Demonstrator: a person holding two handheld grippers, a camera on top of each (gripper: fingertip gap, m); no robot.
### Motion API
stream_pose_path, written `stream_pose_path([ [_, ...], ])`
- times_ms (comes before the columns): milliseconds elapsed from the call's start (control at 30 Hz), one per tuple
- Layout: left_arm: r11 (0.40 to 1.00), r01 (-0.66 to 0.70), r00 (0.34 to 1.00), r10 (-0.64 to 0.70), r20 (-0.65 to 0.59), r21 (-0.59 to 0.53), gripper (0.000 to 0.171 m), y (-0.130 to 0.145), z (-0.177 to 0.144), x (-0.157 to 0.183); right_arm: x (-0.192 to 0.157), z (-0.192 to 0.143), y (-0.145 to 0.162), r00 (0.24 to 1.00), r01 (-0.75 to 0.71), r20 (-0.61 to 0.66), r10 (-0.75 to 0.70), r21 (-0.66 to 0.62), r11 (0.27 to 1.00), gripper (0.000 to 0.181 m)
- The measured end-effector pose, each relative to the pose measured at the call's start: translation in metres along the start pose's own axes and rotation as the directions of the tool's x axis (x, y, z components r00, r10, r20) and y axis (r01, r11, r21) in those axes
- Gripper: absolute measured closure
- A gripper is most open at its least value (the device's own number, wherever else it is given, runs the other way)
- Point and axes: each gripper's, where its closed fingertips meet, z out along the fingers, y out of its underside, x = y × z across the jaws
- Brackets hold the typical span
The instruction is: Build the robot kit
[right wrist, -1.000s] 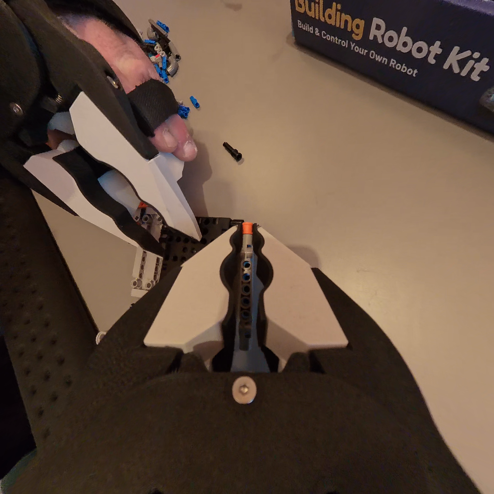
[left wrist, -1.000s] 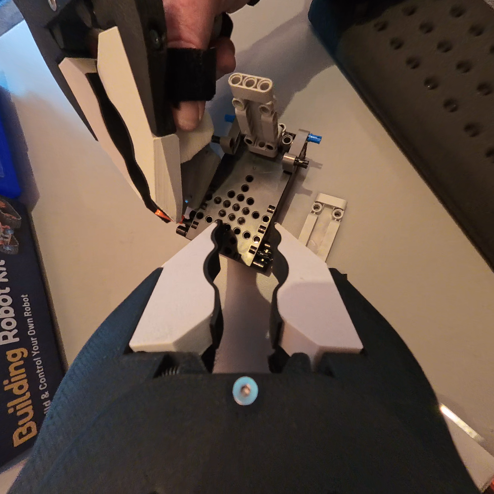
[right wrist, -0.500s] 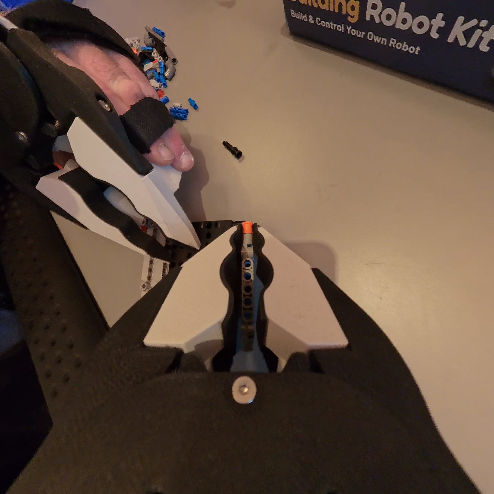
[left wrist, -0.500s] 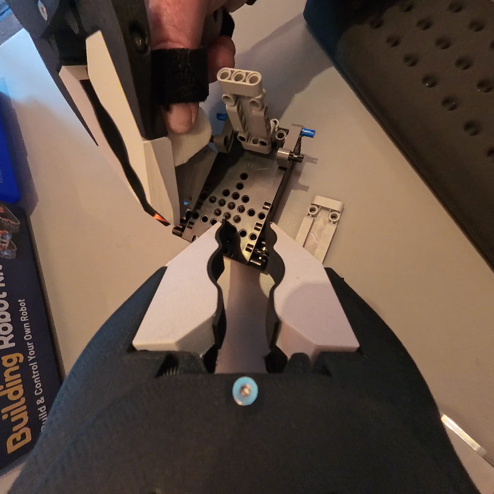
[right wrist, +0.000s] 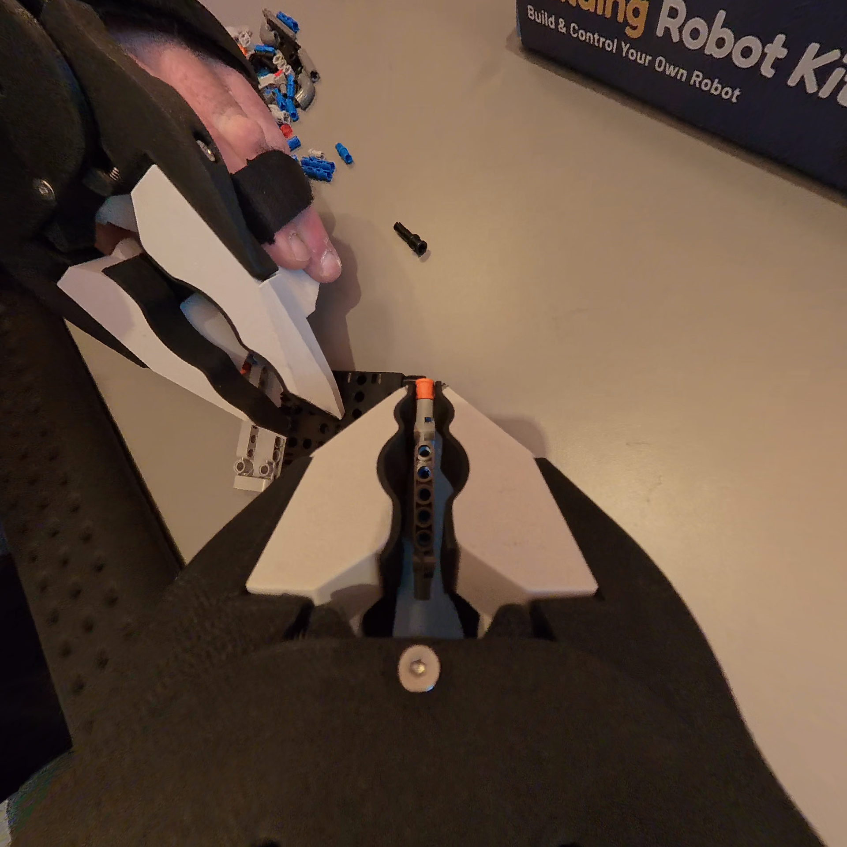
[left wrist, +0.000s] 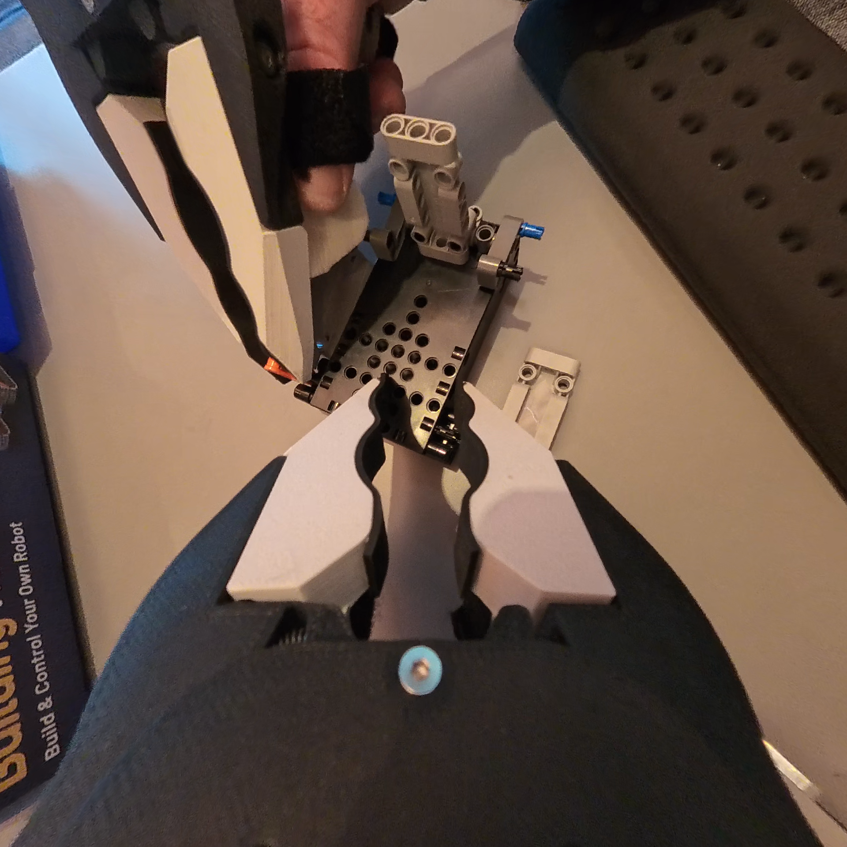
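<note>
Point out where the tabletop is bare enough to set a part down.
Bare: right of the black pin, below the box, and right of the right gripper. Crowded: the parts pile and around the plate.

It looks like a hobby desk: a plain table [right wrist: 596,275], a pile of small building parts [right wrist: 286,68], and a kit box [right wrist: 687,59].

Dim, warm indoor light (soft shadows), wide-angle bending and slight blur at edges.

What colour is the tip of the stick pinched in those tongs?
Orange tip on a thin black holed beam, clearest in the right wrist view.
</note>
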Motion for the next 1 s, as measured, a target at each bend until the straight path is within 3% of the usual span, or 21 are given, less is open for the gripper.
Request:
stream_pose_path([
  [733, 1.0, 0.001, 1.0, -0.001, -0.002, 0.021, 0.147, -0.0046, 0.0039, 0.0012, -0.002, -0.0061, 0.006, 0.991, 0.111, -0.065, -0.116, -0.077, 0.991, 0.176],
  [1000, 1.0, -0.005, 1.0, 0.004, 0.008, 0.022, 0.147, -0.0051, 0.0046, 0.0009, -0.0062, -0.0047, 0.0068, 0.997, 0.059, -0.039, -0.062, -0.064, 0.996, 0.175],
])
